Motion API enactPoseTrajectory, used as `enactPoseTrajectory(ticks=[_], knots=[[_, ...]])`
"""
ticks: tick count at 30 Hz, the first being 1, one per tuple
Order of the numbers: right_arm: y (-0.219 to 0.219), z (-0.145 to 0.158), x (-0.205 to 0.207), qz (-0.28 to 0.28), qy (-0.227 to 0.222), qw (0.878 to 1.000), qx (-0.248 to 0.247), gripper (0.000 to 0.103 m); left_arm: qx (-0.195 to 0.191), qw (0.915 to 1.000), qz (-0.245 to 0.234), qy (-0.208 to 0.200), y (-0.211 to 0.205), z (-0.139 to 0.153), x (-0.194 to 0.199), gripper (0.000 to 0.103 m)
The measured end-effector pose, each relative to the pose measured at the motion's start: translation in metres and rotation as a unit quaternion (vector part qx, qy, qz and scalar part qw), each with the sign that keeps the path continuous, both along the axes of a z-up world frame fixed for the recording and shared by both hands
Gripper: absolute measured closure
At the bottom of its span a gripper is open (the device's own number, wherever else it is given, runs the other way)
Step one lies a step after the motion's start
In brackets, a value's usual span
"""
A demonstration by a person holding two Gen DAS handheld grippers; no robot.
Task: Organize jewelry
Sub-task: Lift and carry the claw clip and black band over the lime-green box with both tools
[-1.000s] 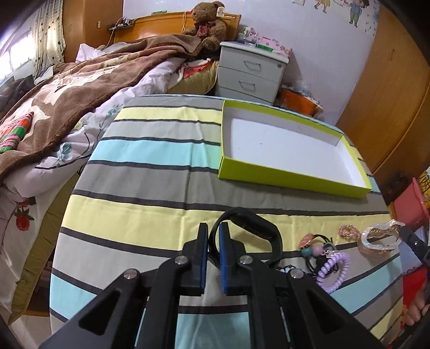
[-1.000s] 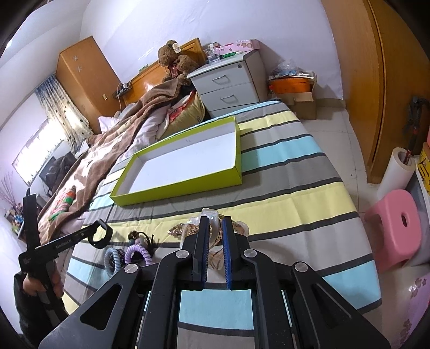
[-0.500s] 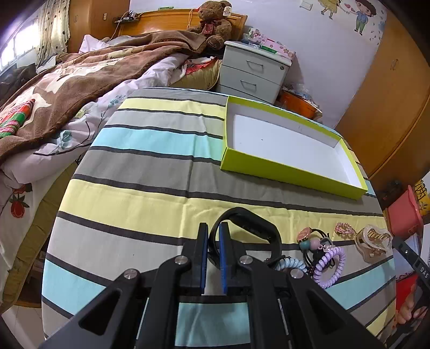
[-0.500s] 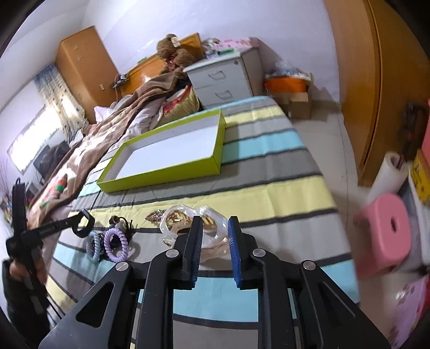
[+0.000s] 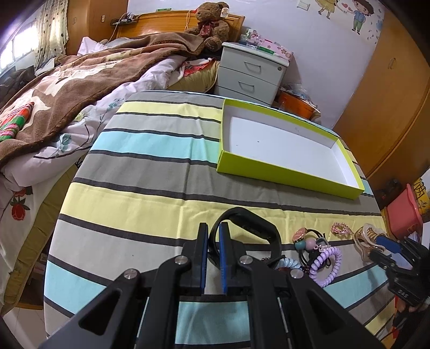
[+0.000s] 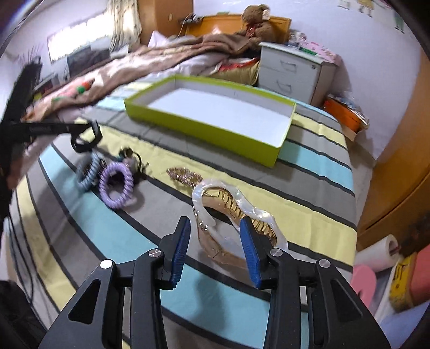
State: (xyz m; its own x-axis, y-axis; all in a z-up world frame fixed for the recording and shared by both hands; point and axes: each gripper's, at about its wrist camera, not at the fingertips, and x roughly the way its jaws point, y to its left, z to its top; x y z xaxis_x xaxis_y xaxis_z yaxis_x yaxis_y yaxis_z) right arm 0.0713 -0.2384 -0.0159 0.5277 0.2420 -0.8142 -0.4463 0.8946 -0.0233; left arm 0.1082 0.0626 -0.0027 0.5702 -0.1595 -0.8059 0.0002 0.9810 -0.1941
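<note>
My left gripper (image 5: 212, 236) is shut on a black bangle (image 5: 252, 222), held above the striped cloth; it also shows in the right wrist view (image 6: 86, 137). My right gripper (image 6: 213, 236) is open, its jaws on either side of a pearly gold hair claw (image 6: 233, 212) that lies on the cloth; the claw also shows in the left wrist view (image 5: 366, 240). A purple coil tie (image 6: 115, 185), a blue coil tie (image 6: 87, 171), beaded black ties (image 5: 309, 243) and a pink gem clip (image 6: 184, 174) lie to its left. An empty lime-green box (image 5: 282, 171) sits beyond.
The striped table (image 5: 139, 204) stands beside a bed with a brown blanket (image 5: 80, 80). A grey nightstand (image 5: 250, 72) and a teddy bear (image 5: 212, 22) are behind. A wooden wardrobe (image 5: 389, 102) is at right. A pink stool (image 6: 368, 276) and a paper roll (image 6: 381, 252) sit on the floor.
My right gripper has opened and swung left, and now straddles the hair claw. My left gripper has risen slightly with the bangle still held.
</note>
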Motion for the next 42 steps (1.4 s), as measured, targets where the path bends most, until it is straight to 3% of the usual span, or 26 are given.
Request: enactPoseTrajectory(ticks=[4, 6, 8, 13, 22, 33, 42], knots=[[0.006, -0.001, 0.001, 0.011, 0.001, 1.000, -0.022, 0.064, 0.000, 1.0000, -0.004, -0.003, -0.001, 0.004, 0.000, 0.095], [0.010, -0.002, -0.001, 0.009, -0.001, 0.999, -0.045, 0.083, 0.001, 1.0000, -0.007, -0.006, -0.002, 0.006, 0.000, 0.095], [0.014, -0.002, -0.004, 0.015, -0.002, 0.998, -0.059, 0.091, -0.001, 0.9999, -0.007, -0.008, -0.003, 0.009, -0.001, 0.095], [0.017, 0.002, -0.008, 0.015, -0.012, 0.998, -0.057, 0.091, -0.003, 0.9998, -0.010, -0.014, -0.005, 0.016, 0.000, 0.095], [0.015, 0.043, 0.004, -0.009, -0.061, 0.998, -0.032, 0.091, -0.014, 0.9991, -0.020, -0.034, -0.011, 0.036, 0.010, 0.095], [0.028, 0.077, 0.065, -0.023, -0.083, 0.996, -0.036, 0.091, -0.022, 0.9980, -0.029, -0.051, -0.027, 0.057, 0.059, 0.095], [0.038, 0.066, 0.129, -0.038, -0.055, 0.997, -0.037, 0.091, -0.032, 0.9986, -0.022, -0.036, -0.038, 0.042, 0.110, 0.095]])
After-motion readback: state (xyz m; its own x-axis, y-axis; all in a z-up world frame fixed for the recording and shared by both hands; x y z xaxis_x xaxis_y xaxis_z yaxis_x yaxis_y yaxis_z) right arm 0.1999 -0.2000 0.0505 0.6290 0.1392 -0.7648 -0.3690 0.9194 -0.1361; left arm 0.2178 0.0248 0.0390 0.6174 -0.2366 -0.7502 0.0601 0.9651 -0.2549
